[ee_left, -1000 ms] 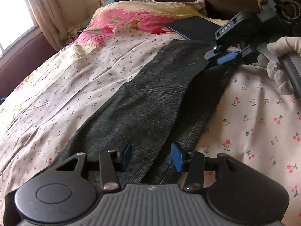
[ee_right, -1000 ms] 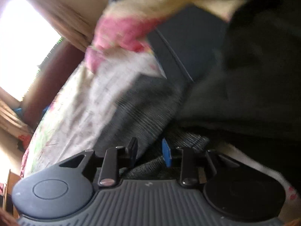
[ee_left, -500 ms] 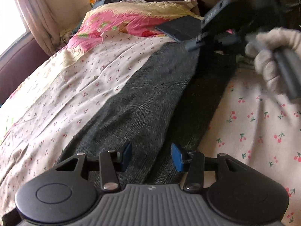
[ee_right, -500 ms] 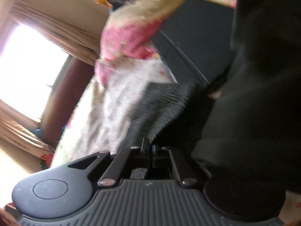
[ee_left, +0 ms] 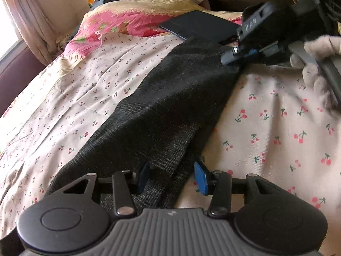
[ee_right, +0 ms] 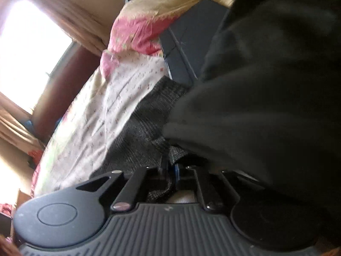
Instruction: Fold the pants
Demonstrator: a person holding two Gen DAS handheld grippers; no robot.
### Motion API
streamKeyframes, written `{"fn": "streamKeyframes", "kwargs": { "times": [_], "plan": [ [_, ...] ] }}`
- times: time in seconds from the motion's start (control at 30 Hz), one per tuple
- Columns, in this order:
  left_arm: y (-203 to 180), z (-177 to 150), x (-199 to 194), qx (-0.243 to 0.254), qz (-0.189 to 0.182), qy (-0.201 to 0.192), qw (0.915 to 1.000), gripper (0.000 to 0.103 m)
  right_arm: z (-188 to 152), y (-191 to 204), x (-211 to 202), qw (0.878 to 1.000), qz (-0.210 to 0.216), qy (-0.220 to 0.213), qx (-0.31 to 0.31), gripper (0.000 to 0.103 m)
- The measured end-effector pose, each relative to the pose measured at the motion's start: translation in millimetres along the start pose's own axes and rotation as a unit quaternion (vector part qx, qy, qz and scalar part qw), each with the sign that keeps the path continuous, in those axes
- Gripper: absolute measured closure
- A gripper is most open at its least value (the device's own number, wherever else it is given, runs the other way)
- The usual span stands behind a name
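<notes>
The dark grey pants (ee_left: 162, 111) lie stretched from lower left to upper right across the cherry-print bedsheet (ee_left: 277, 132). The left gripper (ee_left: 171, 178) stands half-wide, straddling cloth without pinching. The right gripper (ee_right: 170, 171) is narrow, its jaws just easing apart with fabric between; that thin bite may slip and spoil the fold.

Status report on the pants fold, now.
Left gripper open over pants. Right gripper nearly shut, fabric between jaws. Dark tablet case beside far end.

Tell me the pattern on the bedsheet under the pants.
Small red cherries on pale pink bedsheet; clearest in the left wrist view.
</notes>
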State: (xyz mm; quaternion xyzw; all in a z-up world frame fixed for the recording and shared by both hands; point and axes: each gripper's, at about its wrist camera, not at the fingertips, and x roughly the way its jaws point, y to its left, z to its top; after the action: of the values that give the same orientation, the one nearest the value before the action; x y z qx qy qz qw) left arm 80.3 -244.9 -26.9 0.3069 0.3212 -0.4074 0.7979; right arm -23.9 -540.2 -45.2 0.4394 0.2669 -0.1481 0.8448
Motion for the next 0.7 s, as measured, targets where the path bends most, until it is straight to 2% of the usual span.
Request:
{"fn": "streamKeyframes", "kwargs": {
  "times": [0.03,0.13,0.17,0.2,0.23,0.3,0.4,0.5,0.57,0.6,0.63,0.7],
  "plan": [
    [0.0,-0.2,0.4,0.000,0.000,0.001,1.0000,0.043,2.5,-1.1,-2.0,1.000,-0.001,-0.011,0.005,0.074],
    [0.6,3.0,1.6,-0.003,0.000,-0.001,1.0000,0.043,10.2,-4.8,-0.2,0.999,0.007,-0.028,0.024,0.071],
    [0.9,4.2,2.3,-0.003,0.000,-0.001,1.0000,0.042,11.2,-5.7,1.4,0.999,0.004,-0.032,0.024,0.075],
    [1.3,4.5,2.3,-0.003,-0.001,-0.002,1.0000,0.042,11.7,-3.7,2.3,0.999,-0.011,-0.037,0.014,0.091],
    [1.5,3.2,2.1,-0.003,-0.003,-0.002,1.0000,0.042,13.0,-0.6,2.4,0.999,-0.028,-0.044,-0.003,0.097],
    [1.7,0.0,4.2,-0.003,-0.010,0.008,0.9999,0.041,14.8,2.3,2.8,0.997,-0.049,-0.053,-0.030,0.098],
    [3.0,-9.0,-0.2,-0.014,-0.019,0.014,0.9996,0.040,13.4,4.6,12.4,0.995,-0.076,-0.040,-0.046,0.099],
    [8.4,-22.1,-18.3,-0.039,-0.029,0.010,0.9988,0.040,9.3,6.1,-7.6,0.996,-0.070,-0.034,-0.034,0.086],
    [12.3,-35.9,-33.7,-0.055,-0.032,0.006,0.9980,0.040,-0.4,4.7,-31.2,0.997,-0.054,-0.043,-0.021,0.073],
    [14.2,-43.7,-40.6,-0.062,-0.029,0.005,0.9976,0.039,-7.3,3.3,-41.3,0.998,-0.046,-0.045,-0.013,0.060],
    [14.9,-49.3,-45.2,-0.068,-0.025,0.003,0.9974,0.039,-13.2,1.4,-47.3,0.998,-0.039,-0.039,-0.005,0.050],
    [16.7,-57.9,-51.2,-0.076,-0.014,-0.002,0.9970,0.039,-22.2,-0.4,-48.5,0.999,-0.030,-0.016,0.008,0.050]
  ]
}}
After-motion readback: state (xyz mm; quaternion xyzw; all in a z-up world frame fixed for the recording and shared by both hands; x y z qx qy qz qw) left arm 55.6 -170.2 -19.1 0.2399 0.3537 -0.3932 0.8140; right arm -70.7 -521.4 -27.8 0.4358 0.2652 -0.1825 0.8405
